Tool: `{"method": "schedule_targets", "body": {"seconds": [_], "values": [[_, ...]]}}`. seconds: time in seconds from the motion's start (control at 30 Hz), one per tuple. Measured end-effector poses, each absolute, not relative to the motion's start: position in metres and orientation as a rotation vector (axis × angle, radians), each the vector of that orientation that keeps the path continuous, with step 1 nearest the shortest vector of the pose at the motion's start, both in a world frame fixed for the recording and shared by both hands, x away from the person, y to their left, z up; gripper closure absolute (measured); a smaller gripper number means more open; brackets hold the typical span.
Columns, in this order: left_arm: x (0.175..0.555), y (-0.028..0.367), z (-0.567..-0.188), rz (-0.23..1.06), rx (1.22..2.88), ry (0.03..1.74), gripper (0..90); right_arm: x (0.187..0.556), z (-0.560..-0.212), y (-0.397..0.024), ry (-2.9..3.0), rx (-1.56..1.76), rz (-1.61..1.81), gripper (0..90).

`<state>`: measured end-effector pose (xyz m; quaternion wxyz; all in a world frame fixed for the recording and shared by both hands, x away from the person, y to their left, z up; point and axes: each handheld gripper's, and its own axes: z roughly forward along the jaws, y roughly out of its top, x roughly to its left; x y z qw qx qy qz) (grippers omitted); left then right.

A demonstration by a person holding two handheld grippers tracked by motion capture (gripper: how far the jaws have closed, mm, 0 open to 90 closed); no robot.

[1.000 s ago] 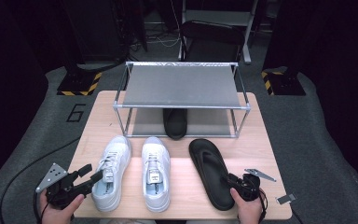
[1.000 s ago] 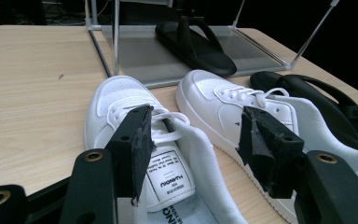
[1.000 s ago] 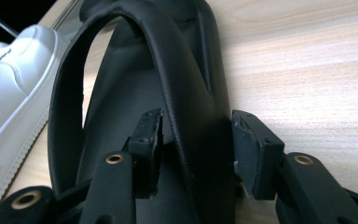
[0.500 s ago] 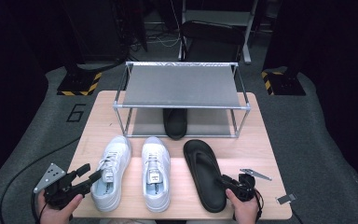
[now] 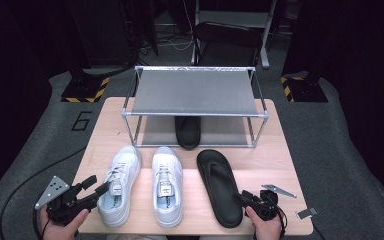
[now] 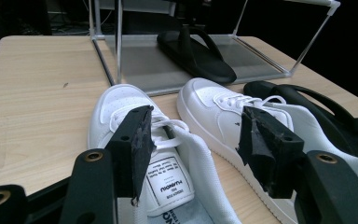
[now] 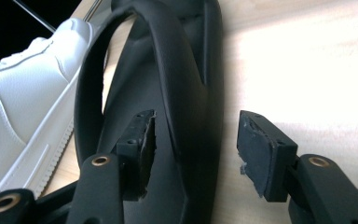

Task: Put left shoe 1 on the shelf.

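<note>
**Black sandal, near right of table**

Black sandal [image 5: 220, 186]: flat on table [image 5: 280, 160], just right of white sneakers [image 5: 145, 185]. Right gripper [image 5: 245, 197]: at sandal's near end, jaws just opened wide, edge between them, pads apart. Left gripper [image 5: 96, 186]: jaws wide, over left sneaker. Second sandal [image 5: 187, 132]: under rack [image 5: 195, 92].

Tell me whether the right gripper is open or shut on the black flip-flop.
Open. The right gripper has just been opening; its pads stand apart from the black flip-flop, whose edge lies between them, flat on the table.
</note>
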<state>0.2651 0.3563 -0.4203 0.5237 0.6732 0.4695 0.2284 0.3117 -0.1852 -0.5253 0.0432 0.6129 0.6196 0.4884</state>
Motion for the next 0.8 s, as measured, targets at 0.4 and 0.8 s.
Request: {"method": "schedule_targets", "body": {"seconds": [0.4,0.8], "values": [[0.2645,0.3571,-0.4219,0.545,1.610,1.133,43.9,0.3079,-0.5354,-0.1849,1.929,1.904,1.560,51.1],[0.2640,0.3575,-0.4223,0.545,1.609,1.136,43.9,0.3072,-0.5341,-0.1833,1.978,1.873,1.533,53.4]]}}
